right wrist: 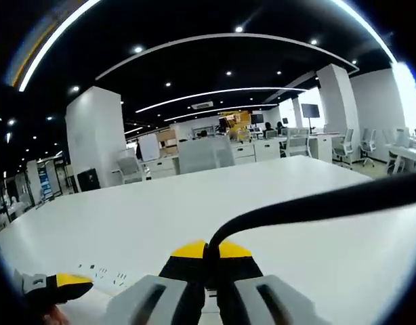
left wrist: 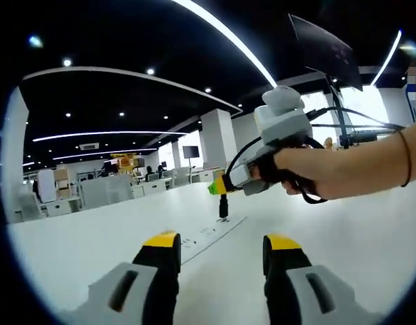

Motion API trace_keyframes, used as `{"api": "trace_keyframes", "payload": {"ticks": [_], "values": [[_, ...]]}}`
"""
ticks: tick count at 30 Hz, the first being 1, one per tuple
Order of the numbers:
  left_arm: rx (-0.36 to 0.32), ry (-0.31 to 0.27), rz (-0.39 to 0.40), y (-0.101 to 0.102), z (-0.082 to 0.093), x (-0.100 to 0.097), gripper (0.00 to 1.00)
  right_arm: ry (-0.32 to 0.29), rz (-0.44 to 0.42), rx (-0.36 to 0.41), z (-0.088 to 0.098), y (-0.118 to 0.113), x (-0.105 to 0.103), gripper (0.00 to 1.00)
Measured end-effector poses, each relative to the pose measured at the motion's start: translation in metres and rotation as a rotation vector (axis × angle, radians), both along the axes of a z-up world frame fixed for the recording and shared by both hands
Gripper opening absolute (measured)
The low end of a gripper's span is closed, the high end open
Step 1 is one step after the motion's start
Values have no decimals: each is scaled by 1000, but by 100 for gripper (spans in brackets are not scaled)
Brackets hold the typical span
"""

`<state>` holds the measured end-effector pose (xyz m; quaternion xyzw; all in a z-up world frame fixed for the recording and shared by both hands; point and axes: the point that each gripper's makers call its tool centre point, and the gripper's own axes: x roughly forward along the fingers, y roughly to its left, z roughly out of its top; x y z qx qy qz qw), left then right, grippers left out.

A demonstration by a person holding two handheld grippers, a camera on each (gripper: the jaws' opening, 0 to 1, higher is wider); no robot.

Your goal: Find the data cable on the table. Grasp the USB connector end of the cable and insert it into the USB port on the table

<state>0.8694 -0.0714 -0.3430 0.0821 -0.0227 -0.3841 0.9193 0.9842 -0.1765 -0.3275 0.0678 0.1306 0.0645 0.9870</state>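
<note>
Right claw (right wrist: 211, 252) clamps the black cable (right wrist: 316, 206), its far end cut off; left claw (left wrist: 223, 242) gapes, empty.

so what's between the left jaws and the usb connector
The white power strip on the table, reaching up to the USB connector; left gripper view.

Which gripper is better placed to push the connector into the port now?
Right, most likely. The right gripper is shut on the cable, with the connector pointing down at the socket strip. The left gripper is open and holds nothing.
</note>
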Motion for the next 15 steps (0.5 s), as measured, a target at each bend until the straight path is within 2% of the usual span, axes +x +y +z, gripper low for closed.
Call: {"api": "trace_keyframes", "payload": {"ticks": [3, 8, 15], "values": [[0, 0, 1, 0, 0, 1, 49, -2, 2, -6, 1, -1, 3, 5], [-1, 1, 3, -1, 0, 2, 49, -8, 6, -16, 0, 2, -5, 5], [4, 1, 12, 0, 0, 3, 53, -15, 23, -85, 1, 7, -1, 5]]}}
